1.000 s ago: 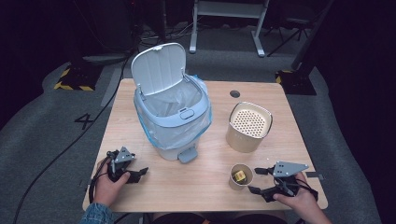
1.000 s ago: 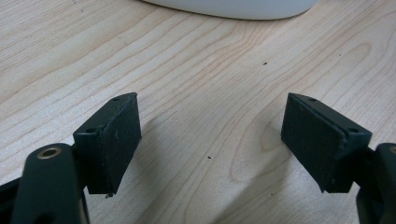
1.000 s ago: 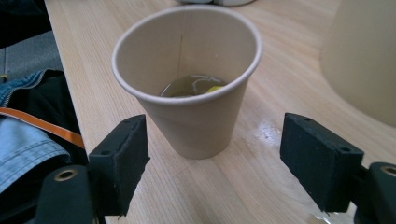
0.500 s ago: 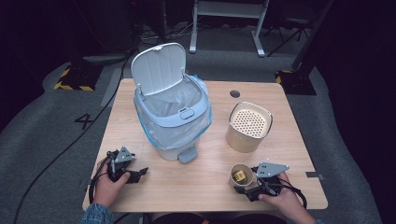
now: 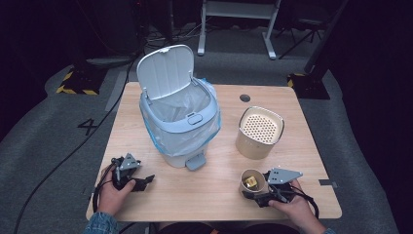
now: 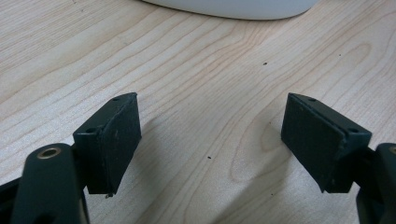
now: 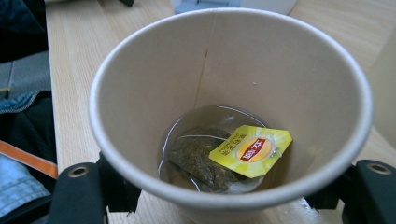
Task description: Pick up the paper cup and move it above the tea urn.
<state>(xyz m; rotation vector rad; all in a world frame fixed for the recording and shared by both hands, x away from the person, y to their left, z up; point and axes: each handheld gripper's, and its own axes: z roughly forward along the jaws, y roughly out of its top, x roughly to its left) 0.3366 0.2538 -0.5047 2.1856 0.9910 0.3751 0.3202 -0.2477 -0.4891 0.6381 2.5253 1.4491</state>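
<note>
Cup [image 7: 229, 107], paper, stands near the table's [image 5: 209, 195] front edge on the right side, and down in it lies a wet teabag [image 7: 201, 158] with a yellow tag [image 7: 251, 150] in a little liquid. Right gripper [image 5: 260, 191] has its jaws on either side of the cup's lower wall, close against it; whether they already pinch it I cannot tell. Gripping low and level would keep the liquid from slopping. Behind the cup sits a beige canister [image 5: 259, 132] with a perforated top, and left of that a bin [image 5: 178, 114], lid [image 5: 164, 71] up and liner open, likely ready to take waste. Left gripper [image 5: 141, 181] rests at the front left, well apart, jaws spread over bare wood and holding nothing.
</note>
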